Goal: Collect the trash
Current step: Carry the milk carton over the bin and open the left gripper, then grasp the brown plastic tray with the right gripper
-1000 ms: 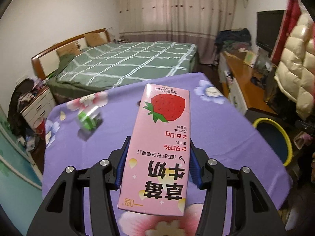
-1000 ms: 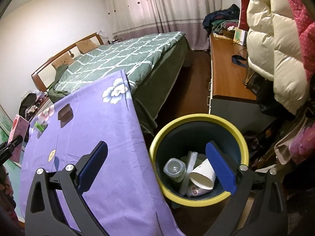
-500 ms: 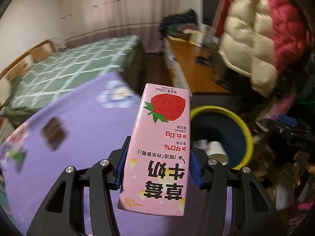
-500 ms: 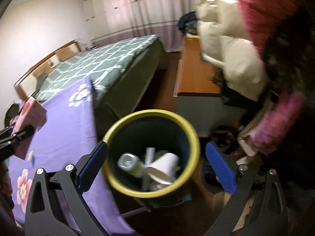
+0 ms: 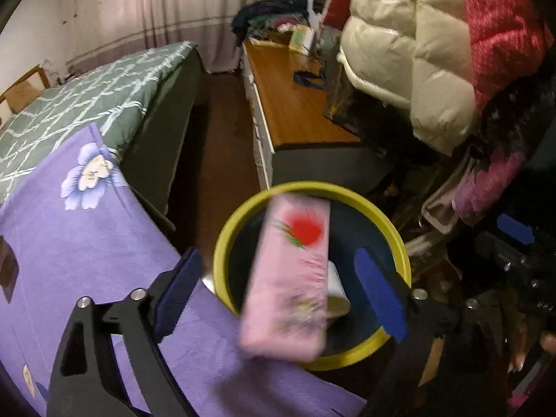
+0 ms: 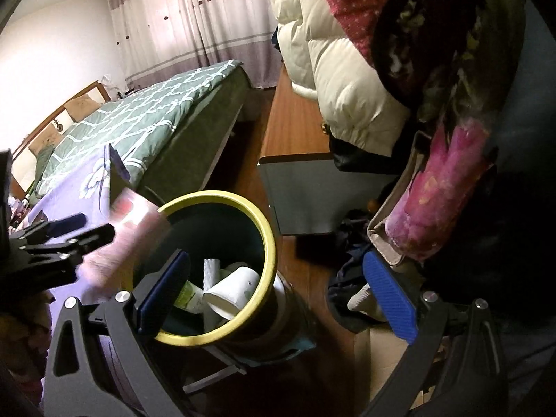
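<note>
A pink strawberry milk carton (image 5: 288, 278) is blurred and loose between the widely spread pads of my left gripper (image 5: 278, 264), whose jaws are opening. It hangs over the yellow-rimmed dark bin (image 5: 399, 243), touching neither pad. From the right wrist view the same carton (image 6: 128, 229) shows as a pink smear at the bin's left rim (image 6: 267, 229), just off my left gripper (image 6: 69, 232). My right gripper (image 6: 276, 264) is open and empty above the bin's near side. Inside the bin lie a white paper cup (image 6: 232, 288) and other trash.
The table with the purple flowered cloth (image 5: 87, 243) ends right beside the bin. A green quilted bed (image 5: 87, 97) stands behind it. A wooden cabinet (image 5: 295, 104) and hanging padded jackets (image 5: 417, 52) crowd the right side, with clothes on the floor (image 6: 351, 299).
My left gripper swung from over the table to above the bin and its jaws spread apart, letting go of the carton, which now drops. The right gripper shifted closer over the bin.
</note>
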`<state>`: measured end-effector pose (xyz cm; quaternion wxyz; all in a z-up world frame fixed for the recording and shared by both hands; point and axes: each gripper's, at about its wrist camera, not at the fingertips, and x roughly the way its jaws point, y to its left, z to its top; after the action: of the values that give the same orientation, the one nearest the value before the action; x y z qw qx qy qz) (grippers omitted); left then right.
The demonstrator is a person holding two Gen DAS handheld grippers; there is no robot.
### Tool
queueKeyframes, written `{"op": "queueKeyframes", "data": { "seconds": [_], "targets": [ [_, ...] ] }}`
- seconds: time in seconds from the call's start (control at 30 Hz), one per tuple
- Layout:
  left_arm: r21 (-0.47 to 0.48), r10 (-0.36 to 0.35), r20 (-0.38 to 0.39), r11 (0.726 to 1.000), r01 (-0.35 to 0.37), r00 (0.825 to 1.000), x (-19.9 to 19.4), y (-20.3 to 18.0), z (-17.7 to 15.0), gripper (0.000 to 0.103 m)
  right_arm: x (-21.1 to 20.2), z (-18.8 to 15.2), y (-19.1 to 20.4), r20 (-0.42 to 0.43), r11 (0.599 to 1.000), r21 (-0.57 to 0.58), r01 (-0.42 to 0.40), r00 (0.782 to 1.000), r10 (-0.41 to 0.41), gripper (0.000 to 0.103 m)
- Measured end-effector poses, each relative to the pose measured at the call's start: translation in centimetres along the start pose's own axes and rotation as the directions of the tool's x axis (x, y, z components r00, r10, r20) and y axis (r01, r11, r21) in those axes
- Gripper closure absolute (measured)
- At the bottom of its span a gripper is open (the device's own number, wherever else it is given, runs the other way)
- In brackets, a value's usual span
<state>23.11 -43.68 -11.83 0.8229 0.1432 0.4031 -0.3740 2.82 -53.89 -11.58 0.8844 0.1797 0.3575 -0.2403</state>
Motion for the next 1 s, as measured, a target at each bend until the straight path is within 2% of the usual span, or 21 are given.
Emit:
{"op": "queueKeyframes", "data": {
  "seconds": [0.13, 0.23, 0.33, 0.4, 0.47, 0.5, 0.57, 0.6, 0.7, 0.8, 0.87, 1.0],
  "targets": [
    [-0.044, 0.023, 0.031, 0.999, -0.022, 0.999, -2.6, 3.0, -0.7, 0.014, 0.7, 0.0, 0.9, -0.013, 1.0, -0.012, -0.015, 1.0, 0.015, 0.008],
    [-0.097, 0.079, 0.072, 0.993, -0.071, 0.994, -5.4, 6.4, -2.0, 0.013, 1.2, 0.1, 2.6, -0.022, 0.998, -0.038, -0.043, 0.999, 0.042, 0.008],
    [-0.175, 0.157, 0.096, 0.975, -0.138, 0.983, -8.4, 11.0, -4.4, 0.012, 2.0, 0.5, 5.2, -0.04, 0.993, -0.081, -0.087, 0.996, 0.084, 0.008],
    [-0.236, 0.237, 0.104, 0.949, -0.208, 0.966, -10.7, 14.4, -6.5, 0.012, 2.4, 0.8, 7.4, -0.05, 0.986, -0.116, -0.118, 0.992, 0.113, 0.008],
    [-0.294, 0.319, 0.101, 0.914, -0.278, 0.942, -12.8, 17.7, -8.6, 0.011, 2.8, 1.2, 10.1, -0.06, 0.975, -0.156, -0.158, 0.987, 0.15, 0.008],
    [-0.336, 0.368, 0.092, 0.886, -0.319, 0.925, -14.1, 20.0, -10.0, 0.011, 3.1, 1.4, 11.8, -0.07, 0.966, -0.177, -0.187, 0.982, 0.177, 0.008],
    [-0.402, 0.424, 0.072, 0.841, -0.363, 0.903, -15.9, 23.6, -12.2, 0.011, 3.6, 1.7, 14.6, -0.083, 0.953, -0.212, -0.219, 0.975, 0.206, 0.008],
    [-0.44, 0.456, 0.054, 0.809, -0.389, 0.888, -16.9, 25.7, -13.5, 0.011, 3.9, 1.8, 16.6, -0.093, 0.94, -0.237, -0.244, 0.969, 0.228, 0.008],
    [-0.506, 0.532, 0.012, 0.733, -0.454, 0.846, -19.1, 31.2, -16.7, 0.011, 4.4, 1.8, 21.7, -0.121, 0.903, -0.298, -0.309, 0.951, 0.286, 0.008],
    [-0.54, 0.587, -0.034, 0.671, -0.509, 0.809, -20.3, 35.9, -19.1, 0.011, 5.0, 1.6, 26.5, -0.154, 0.867, -0.345, -0.359, 0.933, 0.324, 0.008],
    [-0.566, 0.609, -0.061, 0.632, -0.529, 0.791, -20.8, 38.8, -20.6, 0.011, 5.6, 1.2, 30.7, -0.186, 0.834, -0.382, -0.399, 0.917, 0.354, 0.008],
    [-0.6, 0.629, -0.11, 0.575, -0.556, 0.769, -21.2, 43.5, -23.5, 0.011, 6.5, 0.7, 37.3, -0.227, 0.776, -0.445, -0.447, 0.895, 0.385, 0.008]
  ]
}}
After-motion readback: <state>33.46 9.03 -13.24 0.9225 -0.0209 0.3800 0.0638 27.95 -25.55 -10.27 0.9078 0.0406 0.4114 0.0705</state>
